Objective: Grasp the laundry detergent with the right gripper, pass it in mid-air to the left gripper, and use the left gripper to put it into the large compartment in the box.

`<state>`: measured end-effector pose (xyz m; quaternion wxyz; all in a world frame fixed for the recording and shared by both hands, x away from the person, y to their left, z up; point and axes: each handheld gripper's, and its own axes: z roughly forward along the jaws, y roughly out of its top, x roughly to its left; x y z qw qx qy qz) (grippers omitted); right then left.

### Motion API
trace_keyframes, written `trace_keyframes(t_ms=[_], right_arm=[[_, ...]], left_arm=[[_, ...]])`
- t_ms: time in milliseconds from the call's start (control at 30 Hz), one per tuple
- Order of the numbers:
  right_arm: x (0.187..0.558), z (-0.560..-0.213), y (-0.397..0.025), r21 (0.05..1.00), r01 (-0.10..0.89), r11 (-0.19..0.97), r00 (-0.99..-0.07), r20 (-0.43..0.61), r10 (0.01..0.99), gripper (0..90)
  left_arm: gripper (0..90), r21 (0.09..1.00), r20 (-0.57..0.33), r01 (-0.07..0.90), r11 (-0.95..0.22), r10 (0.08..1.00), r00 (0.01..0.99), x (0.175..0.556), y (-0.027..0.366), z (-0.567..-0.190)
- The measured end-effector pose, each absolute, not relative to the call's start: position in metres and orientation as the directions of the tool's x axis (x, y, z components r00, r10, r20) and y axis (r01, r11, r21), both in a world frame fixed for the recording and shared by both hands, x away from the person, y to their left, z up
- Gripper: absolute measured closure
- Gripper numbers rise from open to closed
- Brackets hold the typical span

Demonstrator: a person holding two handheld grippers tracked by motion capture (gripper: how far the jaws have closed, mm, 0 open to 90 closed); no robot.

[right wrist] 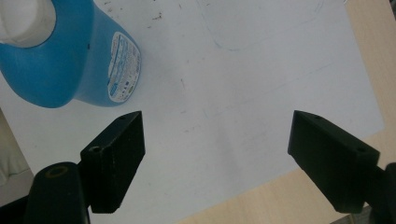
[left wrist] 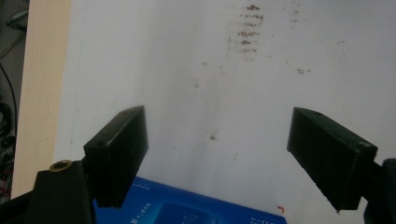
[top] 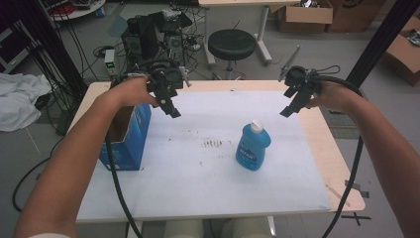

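Nearest the camera, right of centre in the high view, the blue bottle [top: 252, 147] stands upright on the white sheet [top: 198, 168], with the open blue box [top: 124, 134] at the sheet's left edge. Farther up the frame, the left gripper [top: 171, 106] and right gripper [top: 292, 106] hover above the sheet, jaws spread wide, holding nothing. This looks like the approach step; next, the right gripper would need to descend and straddle the bottle.
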<state>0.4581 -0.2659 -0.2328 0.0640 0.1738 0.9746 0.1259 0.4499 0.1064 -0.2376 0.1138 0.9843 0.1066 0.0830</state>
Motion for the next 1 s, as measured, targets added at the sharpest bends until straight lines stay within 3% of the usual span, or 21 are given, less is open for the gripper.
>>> trace_keyframes(t_ms=[333, 667, 1000], right_arm=[[0.436, -0.237, -0.275, 0.281, 0.378, 0.882, -0.909, -0.071, 0.411, 18.4], [0.409, -0.229, -0.284, 0.37, 0.429, 0.824, -0.883, -0.022, 0.47, 18.5], [0.39, -0.243, -0.285, 0.391, 0.484, 0.783, -0.858, 0.037, 0.512, 18.4]], left_arm=[[20.7, 0.238, 0.121, 0.191, -0.952, 0.224, 0.967, 0.45, 0.105, -0.238], [20.6, 0.245, 0.124, 0.186, -0.951, 0.222, 0.967, 0.447, 0.108, -0.238], [20.6, 0.238, 0.121, 0.172, -0.956, 0.205, 0.971, 0.448, 0.105, -0.24]])
